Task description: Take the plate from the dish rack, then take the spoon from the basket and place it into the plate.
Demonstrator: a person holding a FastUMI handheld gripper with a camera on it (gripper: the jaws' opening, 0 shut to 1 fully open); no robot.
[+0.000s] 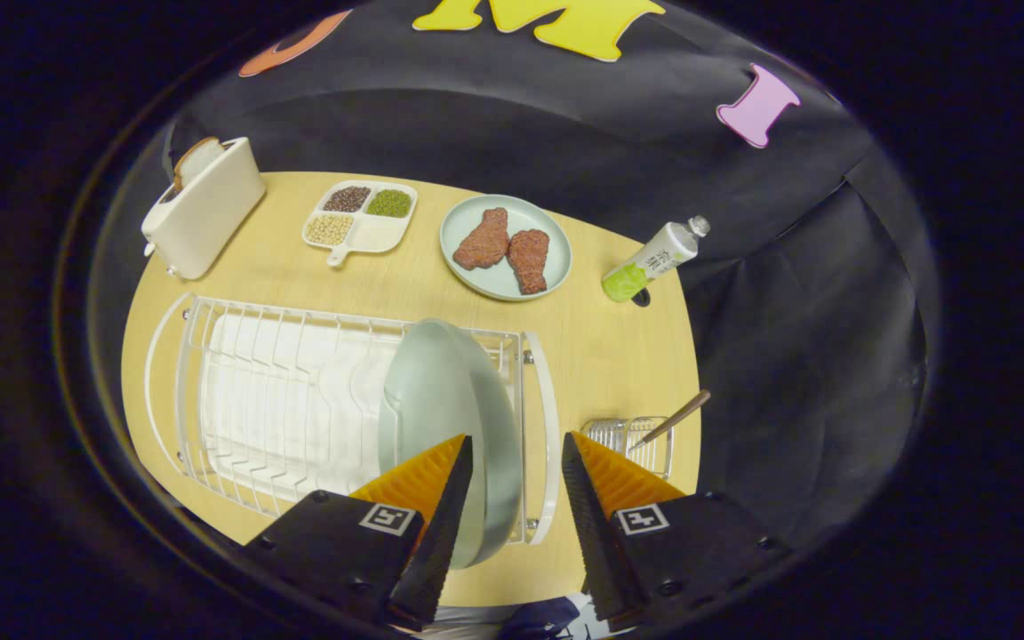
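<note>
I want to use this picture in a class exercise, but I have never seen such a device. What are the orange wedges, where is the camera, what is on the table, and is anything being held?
The orange wedges are the two fingers of a hand-held gripper; the camera rides on it and looks forward along them. They stand open and hold nothing. A pale green plate stands on edge in the white dish rack, just ahead of them. Beside the rack, a small wire basket holds a spoon. Beyond lie a toaster, a tray of beans, a plate of meat and a bottle.
</note>
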